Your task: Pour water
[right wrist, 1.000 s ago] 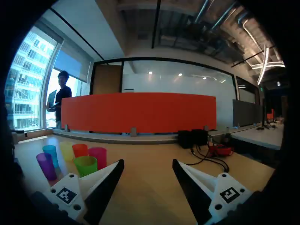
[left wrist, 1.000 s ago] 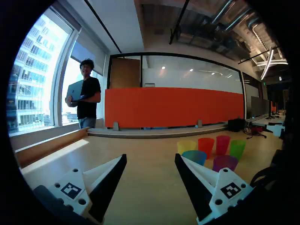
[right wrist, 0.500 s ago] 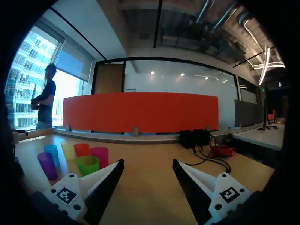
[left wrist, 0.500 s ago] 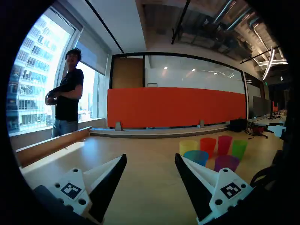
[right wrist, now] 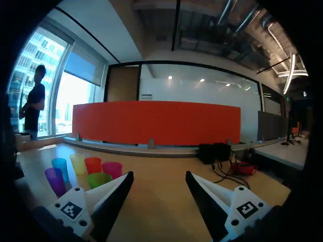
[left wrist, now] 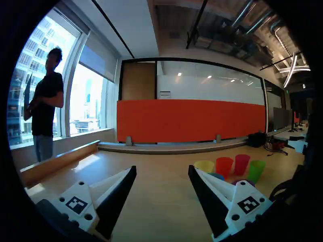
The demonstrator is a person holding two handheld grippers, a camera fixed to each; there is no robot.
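Observation:
Several coloured plastic cups stand clustered on the wooden table. In the left gripper view they sit right of centre: yellow cup (left wrist: 204, 165), red cup (left wrist: 224, 166), pink cup (left wrist: 241, 163), green cup (left wrist: 256, 170). The blue and purple cups are mostly hidden behind the right finger. My left gripper (left wrist: 161, 179) is open and empty, short of the cups. In the right gripper view the cluster lies to the left: purple cup (right wrist: 55, 181), blue cup (right wrist: 60, 165), yellow cup (right wrist: 78, 163), red cup (right wrist: 93, 164), pink cup (right wrist: 112, 169), green cup (right wrist: 98, 179). My right gripper (right wrist: 159, 181) is open and empty.
A person (left wrist: 42, 109) stands by the window at the far left. An orange divider panel (right wrist: 155, 123) runs across the table's far edge. A black bag (right wrist: 214, 152) and cables (right wrist: 238, 169) lie at the right. A raised wooden ledge (left wrist: 60, 157) borders the left side.
The person has walked left along the window. Both views have tilted up a little, so the cups sit lower; the blue and purple cups now hide behind the left gripper's finger.

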